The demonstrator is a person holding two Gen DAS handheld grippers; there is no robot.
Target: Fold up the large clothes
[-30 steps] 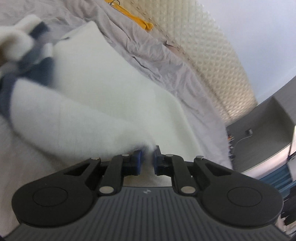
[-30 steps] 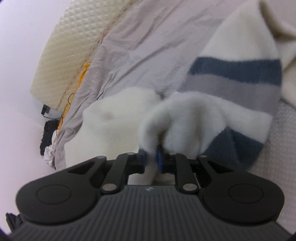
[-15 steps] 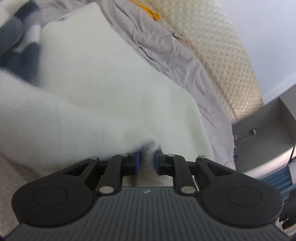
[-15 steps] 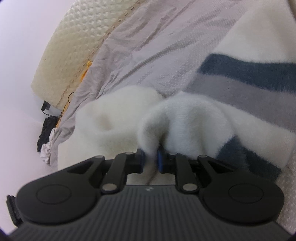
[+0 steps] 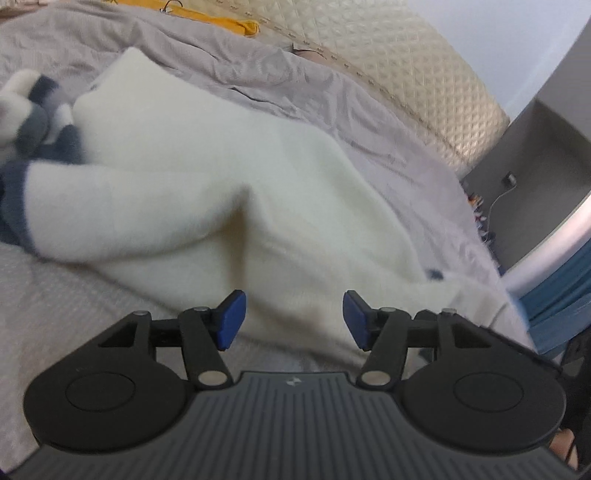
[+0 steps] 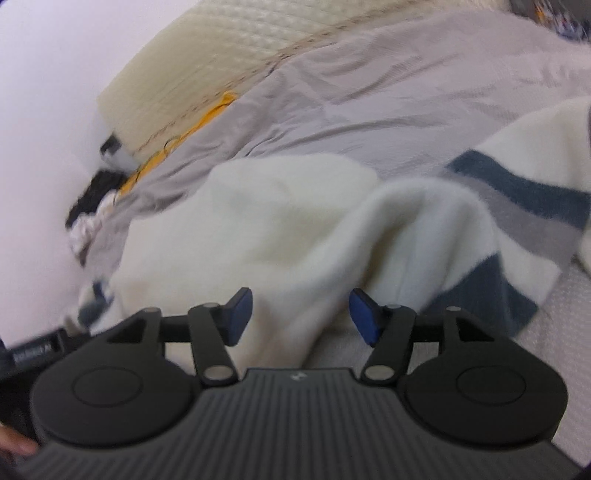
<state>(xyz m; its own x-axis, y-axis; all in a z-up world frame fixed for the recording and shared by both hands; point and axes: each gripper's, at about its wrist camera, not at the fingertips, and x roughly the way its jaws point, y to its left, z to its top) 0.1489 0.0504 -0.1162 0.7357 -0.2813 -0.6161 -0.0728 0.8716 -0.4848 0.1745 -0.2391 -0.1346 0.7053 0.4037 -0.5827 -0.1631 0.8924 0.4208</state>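
Note:
A fluffy cream sweater (image 5: 207, 177) with navy and grey stripes lies on the bed, folded over itself. My left gripper (image 5: 293, 319) hovers at its near edge, jaws opening, with the cloth below and free of the blue pads (image 5: 231, 317). In the right wrist view the same sweater (image 6: 258, 229) shows a raised fold and its striped part (image 6: 517, 206) to the right. My right gripper (image 6: 301, 315) is also opening over the cream cloth, and its pads (image 6: 364, 317) press on nothing.
A grey wrinkled sheet (image 5: 258, 74) covers the bed up to a quilted cream headboard (image 5: 406, 62). A yellow hanger (image 5: 207, 18) lies near the headboard. A grey bedside unit (image 5: 535, 173) stands at the right. Dark and white clothes (image 6: 92, 206) sit at the bed's far edge.
Both grippers were shut on folds of the cream sweater; now both have let go and stand apart. The sweater has dropped flat onto the bed, and both hands have drawn back a little.

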